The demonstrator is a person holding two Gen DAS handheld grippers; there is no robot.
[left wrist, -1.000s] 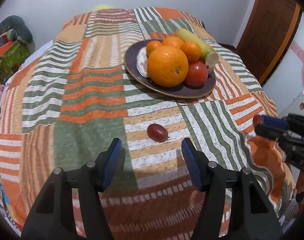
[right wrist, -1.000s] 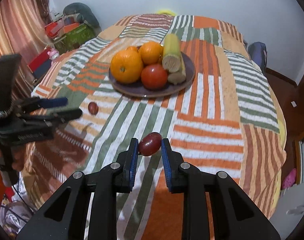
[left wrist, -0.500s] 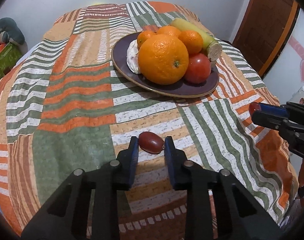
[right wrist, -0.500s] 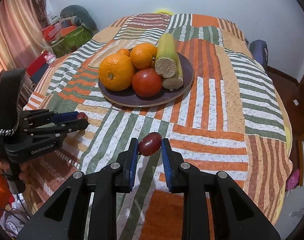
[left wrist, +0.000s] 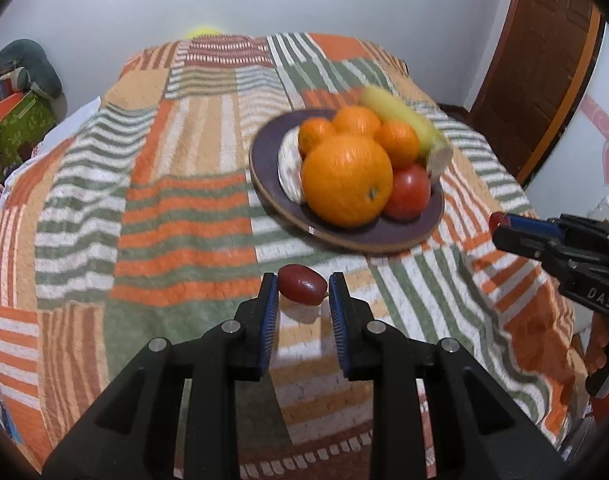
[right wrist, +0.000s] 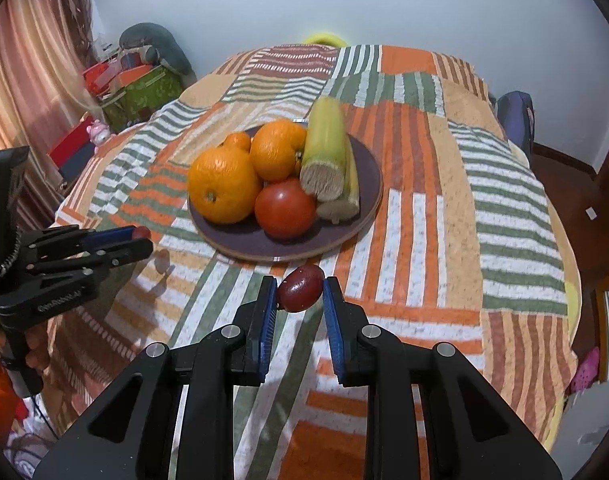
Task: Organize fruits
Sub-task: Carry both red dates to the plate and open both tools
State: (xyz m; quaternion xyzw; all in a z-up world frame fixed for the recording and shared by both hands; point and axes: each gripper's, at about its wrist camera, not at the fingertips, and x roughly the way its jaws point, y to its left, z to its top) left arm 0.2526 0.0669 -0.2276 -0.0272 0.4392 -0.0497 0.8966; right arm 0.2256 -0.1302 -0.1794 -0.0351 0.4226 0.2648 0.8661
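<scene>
My left gripper (left wrist: 303,290) is shut on a small dark red fruit (left wrist: 302,288) and holds it above the quilt, in front of the plate. My right gripper (right wrist: 300,289) is shut on a second small dark red fruit (right wrist: 301,288) just in front of the plate's near rim. The dark purple plate (left wrist: 404,236) holds a big orange (left wrist: 346,180), smaller oranges, a tomato (left wrist: 408,192) and corn cobs (right wrist: 326,148). The plate also shows in the right wrist view (right wrist: 368,168). The left gripper also shows at the left of the right wrist view (right wrist: 138,238).
The plate sits on a bed with a striped patchwork quilt (left wrist: 164,208). Boxes and toys (right wrist: 132,88) stand by the bed's left side near a curtain. A wooden door (left wrist: 544,60) is at the right. The right gripper's side shows at the right edge (left wrist: 560,240).
My left gripper closed on the fruit on the quilt and lifted it. My right gripper moved closer to the plate with its fruit still held.
</scene>
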